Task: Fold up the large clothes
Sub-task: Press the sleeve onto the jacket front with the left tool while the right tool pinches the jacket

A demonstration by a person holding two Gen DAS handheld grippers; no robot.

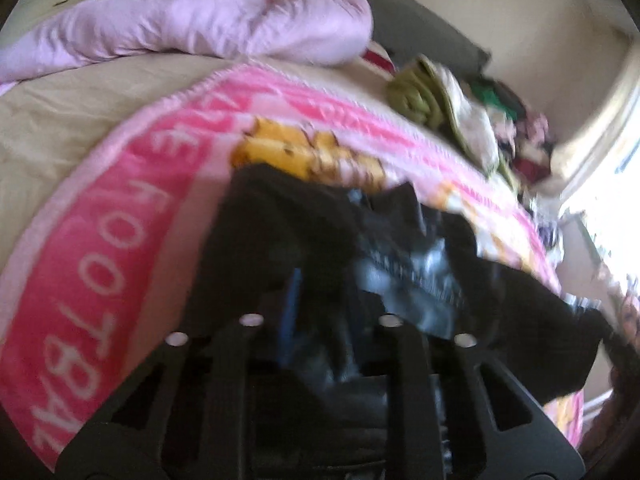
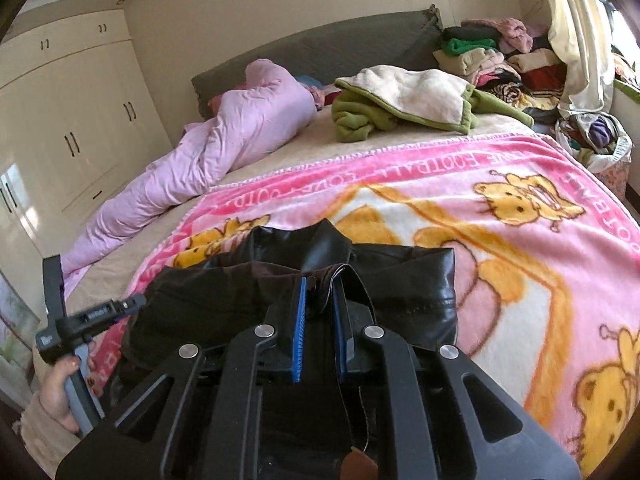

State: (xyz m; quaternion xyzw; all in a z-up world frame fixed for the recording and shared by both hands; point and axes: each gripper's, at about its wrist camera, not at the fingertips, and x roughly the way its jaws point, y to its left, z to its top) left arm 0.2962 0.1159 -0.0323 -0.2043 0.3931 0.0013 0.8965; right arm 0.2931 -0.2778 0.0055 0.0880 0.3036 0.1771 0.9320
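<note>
A black leather jacket lies bunched on the pink cartoon blanket at the near edge of the bed. My right gripper is shut on a fold of the jacket near its collar, the leather pinched between the blue pads. In the blurred left wrist view the jacket fills the space over my left gripper, which looks shut on the black leather. The left gripper also shows in the right wrist view at the jacket's left edge, held by a hand.
A lilac duvet lies along the left of the bed. A green and cream fleece sits near the grey headboard. Stacks of folded clothes and a basket stand at the right. Wardrobes line the left wall.
</note>
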